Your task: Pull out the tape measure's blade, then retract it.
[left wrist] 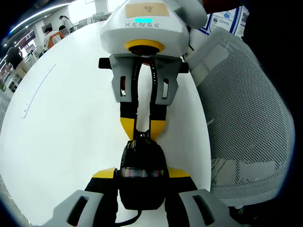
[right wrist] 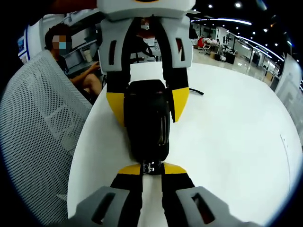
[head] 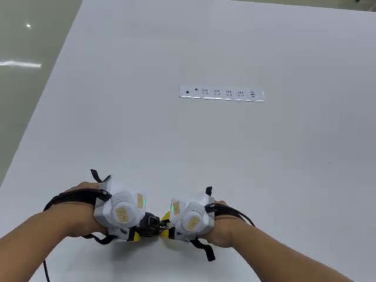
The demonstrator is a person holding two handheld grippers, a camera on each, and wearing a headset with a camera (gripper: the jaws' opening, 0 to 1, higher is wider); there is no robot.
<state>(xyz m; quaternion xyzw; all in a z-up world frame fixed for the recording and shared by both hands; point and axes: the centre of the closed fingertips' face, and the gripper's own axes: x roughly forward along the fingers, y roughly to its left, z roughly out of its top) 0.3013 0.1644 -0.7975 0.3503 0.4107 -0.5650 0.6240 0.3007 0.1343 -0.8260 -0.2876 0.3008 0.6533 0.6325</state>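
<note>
Gripping the tape measure [head: 150, 225] from both ends, the two claws meet low over the white counter [head: 205, 153], close to the person's edge of it. The left claw [left wrist: 142, 173] is clamped around the black case, with a yellow pad against each side, as its own gripper view shows. The right claw [right wrist: 151, 169] is pinched shut on the end hook [right wrist: 150, 165] at the mouth of the case, nose to nose with the other claw. No blade shows between hook and case, so I judge the pull-out step to be only at its start, with the retraction to follow. The next move calls for drawing the right claw straight away from the case along the counter. The left must hold the case steady and level so the hook does not slip from the pinch. A power strip [head: 222, 93] lies well apart, farther up the counter.
</note>
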